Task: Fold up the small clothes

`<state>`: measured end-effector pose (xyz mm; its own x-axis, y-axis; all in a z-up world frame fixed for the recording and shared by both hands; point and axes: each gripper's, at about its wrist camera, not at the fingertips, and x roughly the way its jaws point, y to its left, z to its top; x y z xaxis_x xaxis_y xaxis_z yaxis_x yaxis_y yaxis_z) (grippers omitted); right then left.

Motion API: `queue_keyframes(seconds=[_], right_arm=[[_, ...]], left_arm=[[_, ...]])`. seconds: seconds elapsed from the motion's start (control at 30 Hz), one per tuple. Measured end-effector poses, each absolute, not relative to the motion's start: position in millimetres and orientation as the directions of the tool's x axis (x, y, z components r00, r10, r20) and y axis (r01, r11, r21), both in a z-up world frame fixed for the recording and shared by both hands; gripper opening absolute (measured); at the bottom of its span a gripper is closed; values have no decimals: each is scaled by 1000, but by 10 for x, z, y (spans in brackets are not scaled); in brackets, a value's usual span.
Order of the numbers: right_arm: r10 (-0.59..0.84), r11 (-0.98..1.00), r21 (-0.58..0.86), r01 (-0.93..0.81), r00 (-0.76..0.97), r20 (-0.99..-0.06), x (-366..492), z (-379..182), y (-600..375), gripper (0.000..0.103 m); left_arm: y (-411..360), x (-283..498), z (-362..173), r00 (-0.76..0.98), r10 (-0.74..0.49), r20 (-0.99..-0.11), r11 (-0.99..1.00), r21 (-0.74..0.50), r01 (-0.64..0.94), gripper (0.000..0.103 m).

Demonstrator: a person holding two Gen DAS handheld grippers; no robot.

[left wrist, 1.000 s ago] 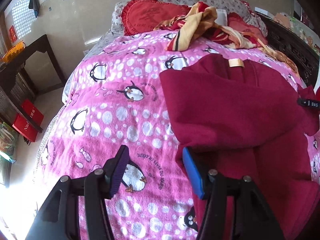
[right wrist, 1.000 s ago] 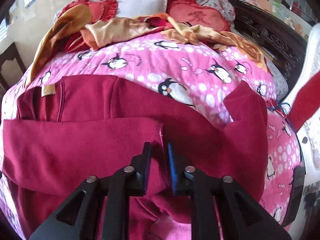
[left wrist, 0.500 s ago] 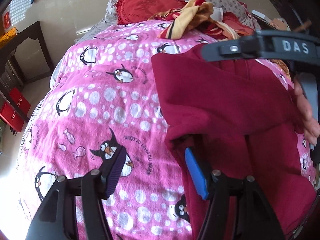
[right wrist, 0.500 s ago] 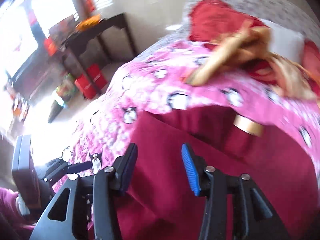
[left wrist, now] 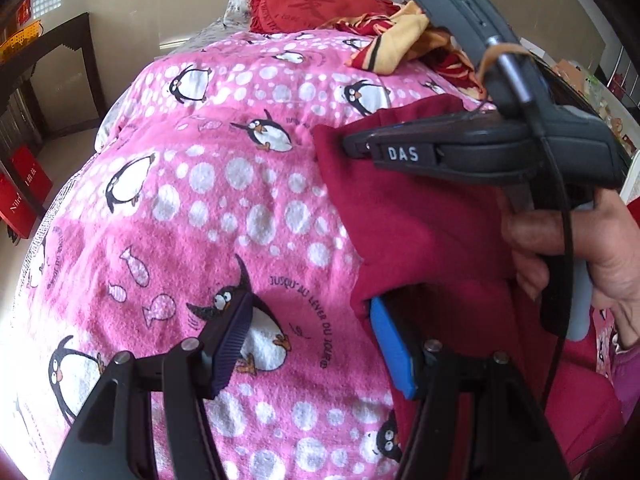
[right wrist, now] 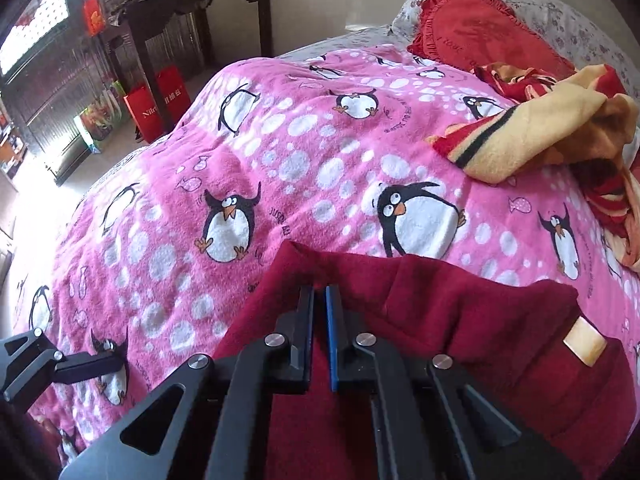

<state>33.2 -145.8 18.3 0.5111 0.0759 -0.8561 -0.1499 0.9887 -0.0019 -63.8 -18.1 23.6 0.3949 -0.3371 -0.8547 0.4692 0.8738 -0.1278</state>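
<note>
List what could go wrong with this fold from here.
1. The right gripper pinches only the edge of the maroon garment; the fleece could slip out mid-fold.
2. The left gripper is open, one finger under the lower edge, so that side may drag.
3. The striped blanket lies near and could snag.

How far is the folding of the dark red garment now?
Done: one flap of the dark red garment already lies folded over. In hand: the right gripper pinches its top edge; the left gripper is open at the lower edge. Left: further folds; it is no compact bundle yet.
</note>
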Motion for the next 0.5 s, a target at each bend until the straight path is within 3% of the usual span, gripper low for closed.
queue_keyframes(seconds=[0.27, 0.37, 0.5], right_arm=[[175, 983, 174, -52, 535, -827, 8, 436, -1764, 5], [167, 978, 207, 9, 558, -813, -433, 586, -2012, 14], [106, 971, 208, 119, 564, -819, -969, 561, -2386, 16]], left_arm=[[-195, -694, 322, 427, -302, -852, 884, -82, 460, 65], [-188, -704, 408, 447, -297, -843, 888, -73, 453, 65], [-208, -723, 527, 469, -295, -832, 892, -63, 448, 69]])
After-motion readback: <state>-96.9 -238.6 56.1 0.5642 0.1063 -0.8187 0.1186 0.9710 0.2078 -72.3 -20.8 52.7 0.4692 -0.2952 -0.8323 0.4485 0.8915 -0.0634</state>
